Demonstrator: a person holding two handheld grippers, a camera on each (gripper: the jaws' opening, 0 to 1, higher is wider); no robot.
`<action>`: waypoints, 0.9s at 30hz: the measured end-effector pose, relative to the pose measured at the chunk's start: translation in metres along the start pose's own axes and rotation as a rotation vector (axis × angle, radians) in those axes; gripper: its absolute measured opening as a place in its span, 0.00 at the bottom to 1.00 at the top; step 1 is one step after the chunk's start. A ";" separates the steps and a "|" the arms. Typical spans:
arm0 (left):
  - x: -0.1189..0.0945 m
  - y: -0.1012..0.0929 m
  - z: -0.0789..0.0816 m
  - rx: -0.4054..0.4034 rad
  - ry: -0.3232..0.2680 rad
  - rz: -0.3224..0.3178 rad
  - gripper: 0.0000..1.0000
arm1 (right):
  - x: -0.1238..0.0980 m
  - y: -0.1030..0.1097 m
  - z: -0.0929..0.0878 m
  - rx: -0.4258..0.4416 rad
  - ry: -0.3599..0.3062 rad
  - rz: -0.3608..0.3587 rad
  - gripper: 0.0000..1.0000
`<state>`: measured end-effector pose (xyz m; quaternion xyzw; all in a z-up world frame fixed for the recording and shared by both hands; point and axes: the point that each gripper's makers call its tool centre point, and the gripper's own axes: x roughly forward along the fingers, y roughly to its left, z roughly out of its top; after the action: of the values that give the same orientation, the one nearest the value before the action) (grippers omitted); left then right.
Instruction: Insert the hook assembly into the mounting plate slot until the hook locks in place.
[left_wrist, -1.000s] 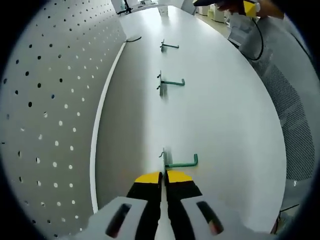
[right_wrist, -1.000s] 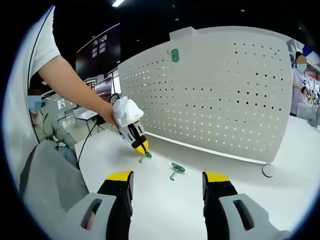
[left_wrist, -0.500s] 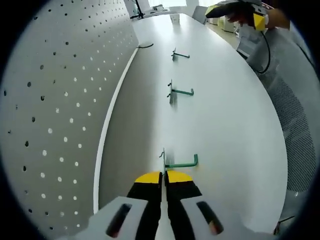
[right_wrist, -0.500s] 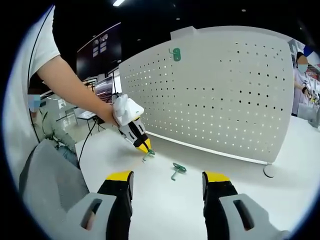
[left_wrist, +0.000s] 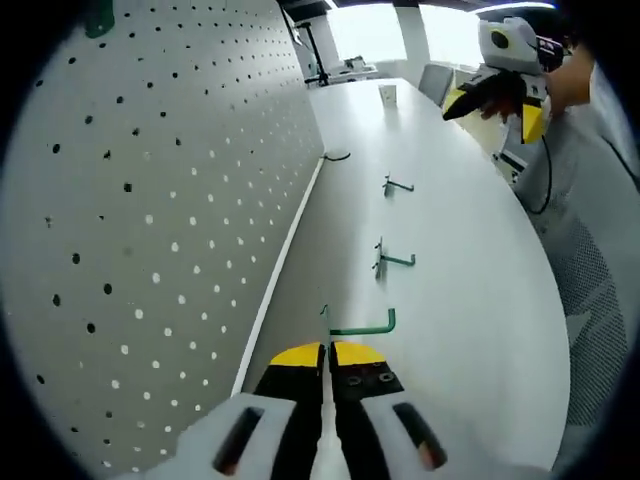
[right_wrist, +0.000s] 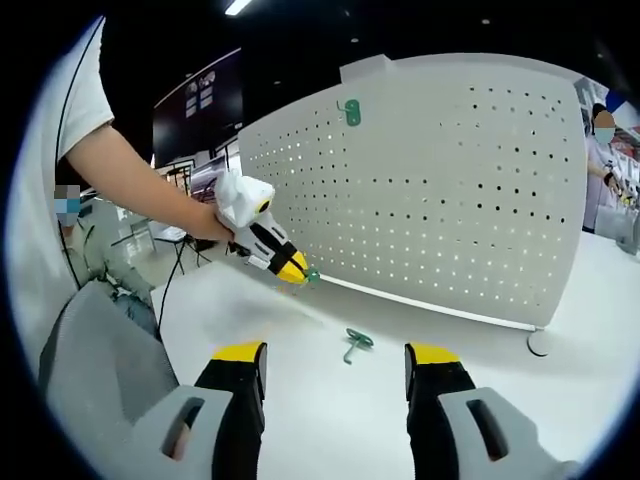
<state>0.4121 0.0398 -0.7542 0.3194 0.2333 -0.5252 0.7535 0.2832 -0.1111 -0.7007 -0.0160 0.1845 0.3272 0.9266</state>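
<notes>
My left gripper is shut on the flat end of a green hook, held off the white table beside the perforated mounting plate. From the right gripper view, that left gripper holds its hook in the air close to the plate. My right gripper stands open and holds nothing, low over the table. Another green hook hangs high on the plate. A loose green hook lies on the table ahead of the right jaws.
Two more hooks lie in a row along the table. The right gripper hovers at the table's far side. A dark cable loop lies at the plate's foot. A grey chair back stands left.
My left gripper has lifted the green hook off the table and swung it up toward the perforated plate. The right gripper has stayed where it was, still open.
</notes>
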 end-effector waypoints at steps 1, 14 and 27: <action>-0.003 0.001 0.005 -0.011 -0.021 0.009 0.01 | 0.000 0.000 0.000 0.001 -0.001 0.000 0.54; -0.025 -0.001 0.032 -0.115 -0.172 0.088 0.02 | -0.002 -0.002 0.005 0.013 -0.023 -0.004 0.54; -0.065 -0.002 0.064 -0.179 -0.353 0.181 0.02 | -0.003 -0.001 0.007 0.011 -0.034 -0.004 0.52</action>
<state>0.3892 0.0344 -0.6665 0.1737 0.1137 -0.4804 0.8521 0.2843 -0.1127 -0.6930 -0.0057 0.1707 0.3247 0.9303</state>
